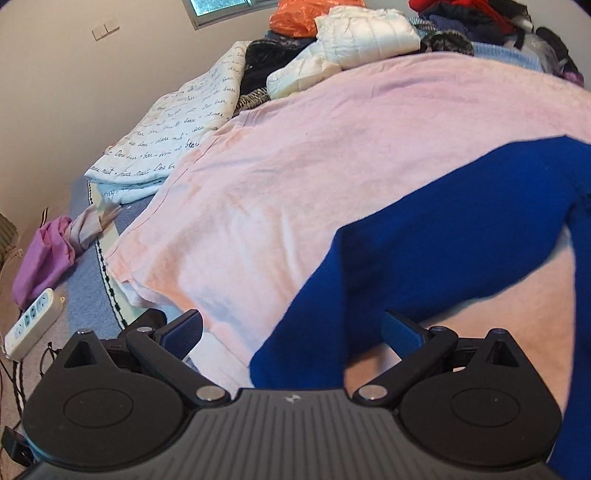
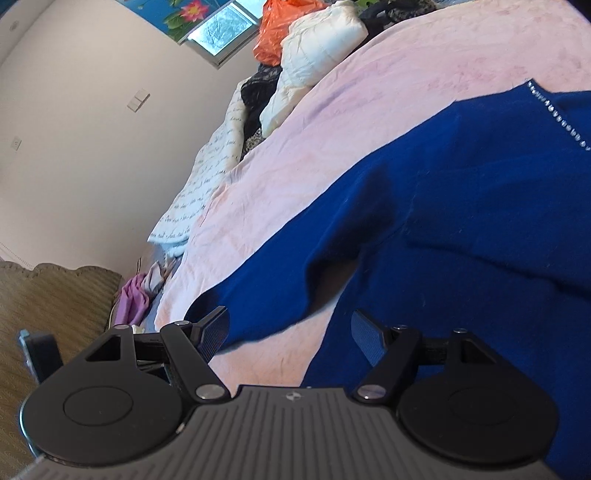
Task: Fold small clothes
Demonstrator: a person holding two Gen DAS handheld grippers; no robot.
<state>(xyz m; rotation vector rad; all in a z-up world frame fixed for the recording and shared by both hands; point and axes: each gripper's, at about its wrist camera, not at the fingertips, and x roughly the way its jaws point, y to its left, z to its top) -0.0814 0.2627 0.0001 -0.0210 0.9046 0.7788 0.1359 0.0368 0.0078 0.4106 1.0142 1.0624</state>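
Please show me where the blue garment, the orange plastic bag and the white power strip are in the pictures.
blue garment [image 2: 461, 192]: right wrist view, on its flat middle.
orange plastic bag [image 1: 295, 16]: left wrist view, on its crumpled front.
white power strip [image 1: 31, 325]: left wrist view, on its socket face.

Left claw [image 1: 291, 332] and right claw [image 2: 290, 330], jaws wide apart.

The blue garment [image 2: 480, 206] is soft, matt knit cloth with a fine nap; a row of small shiny studs [image 2: 557, 116] glints along one seam. Under it, the pink blanket [image 1: 295, 166] looks fuzzy and matt. The quilted white jacket [image 1: 365, 35] at the bed's far edge has a faint sheen, and the orange bag [image 1: 299, 16] is glossy plastic.
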